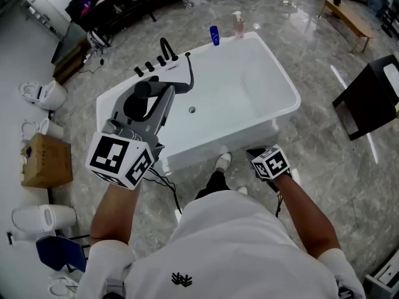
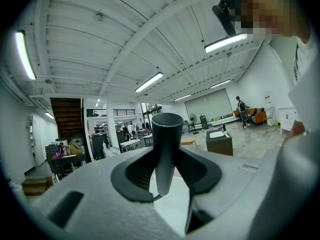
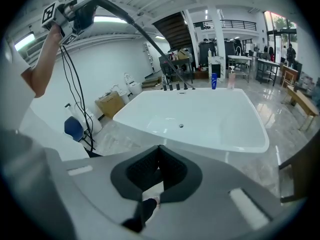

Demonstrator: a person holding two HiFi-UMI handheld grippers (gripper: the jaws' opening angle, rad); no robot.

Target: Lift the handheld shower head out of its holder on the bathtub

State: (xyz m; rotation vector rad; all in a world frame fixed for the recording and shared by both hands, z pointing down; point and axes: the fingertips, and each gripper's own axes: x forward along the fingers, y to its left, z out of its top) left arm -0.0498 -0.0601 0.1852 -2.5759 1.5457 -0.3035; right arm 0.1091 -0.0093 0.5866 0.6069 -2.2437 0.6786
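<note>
Clamps the shower head [image 2: 165, 134] by its dark handle in the left gripper [image 1: 156, 97], centre-left in the head view. Holds it high over the tub's [image 1: 249, 132] left rim, apart from the taps [image 1: 156, 63]. Trails the hose [image 3: 140, 29] down to those taps. Hangs the right gripper [image 3: 159, 148] at lower right, jaws closed on nothing.

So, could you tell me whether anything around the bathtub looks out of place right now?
Only the handheld shower head: it is clamped in the left gripper, raised clear of the bathtub, with its hose stretched up from the rim. Nothing looks spilled or damaged.
</note>
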